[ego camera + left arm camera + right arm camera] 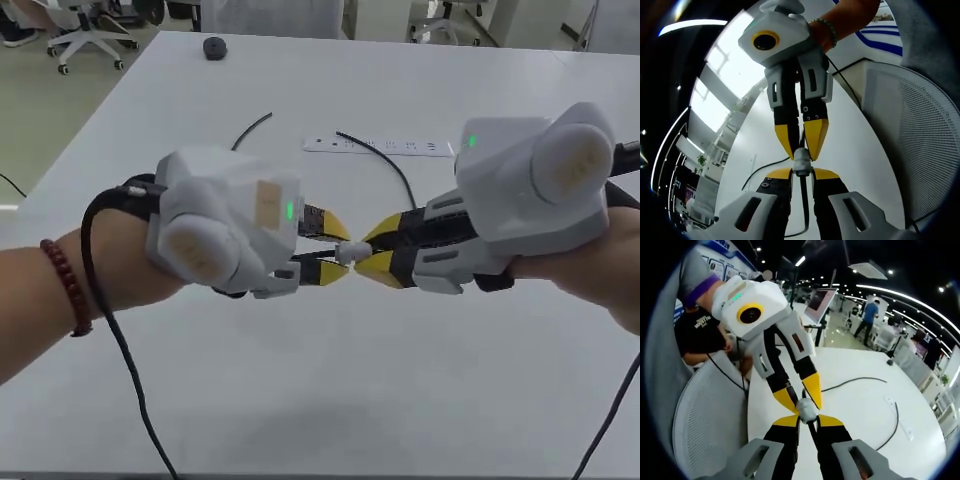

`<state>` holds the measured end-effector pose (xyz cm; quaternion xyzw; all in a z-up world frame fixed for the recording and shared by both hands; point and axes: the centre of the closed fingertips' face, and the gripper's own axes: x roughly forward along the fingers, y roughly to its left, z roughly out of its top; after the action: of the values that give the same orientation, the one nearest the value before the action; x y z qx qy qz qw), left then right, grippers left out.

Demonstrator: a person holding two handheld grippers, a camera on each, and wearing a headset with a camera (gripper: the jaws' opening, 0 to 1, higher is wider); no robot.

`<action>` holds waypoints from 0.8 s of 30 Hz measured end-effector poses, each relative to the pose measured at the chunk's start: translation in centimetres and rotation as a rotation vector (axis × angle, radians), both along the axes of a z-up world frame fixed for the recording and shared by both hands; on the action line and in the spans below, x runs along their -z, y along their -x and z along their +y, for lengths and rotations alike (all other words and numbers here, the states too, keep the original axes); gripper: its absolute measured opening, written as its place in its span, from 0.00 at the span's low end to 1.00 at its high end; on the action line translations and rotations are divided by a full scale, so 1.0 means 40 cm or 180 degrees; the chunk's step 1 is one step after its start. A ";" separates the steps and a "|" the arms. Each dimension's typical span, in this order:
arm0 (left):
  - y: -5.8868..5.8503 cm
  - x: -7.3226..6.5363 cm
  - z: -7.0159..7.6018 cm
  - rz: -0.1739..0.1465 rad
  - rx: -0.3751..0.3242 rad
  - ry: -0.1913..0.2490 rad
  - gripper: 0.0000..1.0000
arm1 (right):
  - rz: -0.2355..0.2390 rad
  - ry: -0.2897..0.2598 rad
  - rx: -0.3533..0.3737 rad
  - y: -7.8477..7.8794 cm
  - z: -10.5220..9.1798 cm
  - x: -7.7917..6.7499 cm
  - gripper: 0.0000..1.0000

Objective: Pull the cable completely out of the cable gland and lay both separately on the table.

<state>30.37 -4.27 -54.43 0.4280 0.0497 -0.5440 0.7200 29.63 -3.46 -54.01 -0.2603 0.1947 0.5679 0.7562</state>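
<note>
A small white cable gland (350, 252) hangs above the white table (300, 390) between my two grippers, which meet tip to tip. My left gripper (342, 251) comes in from the left and my right gripper (366, 250) from the right, and each is shut on one end of the gland. In the left gripper view the gland (801, 161) sits at my own tips (802, 173), with the right gripper (802, 150) clamped on from above. A black cable (803, 200) runs back between the left jaws. In the right gripper view the gland (807, 410) is pinched likewise. The cable (395, 170) trails over the table behind.
A white power strip (378, 146) lies on the table behind the grippers, and a small dark object (214, 47) sits near the far edge. Office chairs (90, 35) stand beyond the table. A mesh chair back (705, 415) is close on the person's side.
</note>
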 end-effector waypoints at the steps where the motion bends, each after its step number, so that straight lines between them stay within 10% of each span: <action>1: 0.001 -0.002 0.001 -0.0012 0.0005 0.0014 0.16 | 0.0021 -0.0018 0.0007 0.000 0.000 -0.002 0.08; 19: 0.018 -0.021 0.006 -0.0156 0.0143 0.0074 0.16 | 0.0275 -0.0186 0.0069 0.015 0.008 -0.011 0.07; 24: 0.020 -0.021 0.007 -0.0044 0.0068 0.0117 0.15 | 0.0322 -0.0207 0.0065 0.019 0.008 -0.012 0.07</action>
<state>29.57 -3.99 -53.60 0.4189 0.0302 -0.5496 0.7222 28.86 -3.12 -53.55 -0.2046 0.2167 0.5786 0.7592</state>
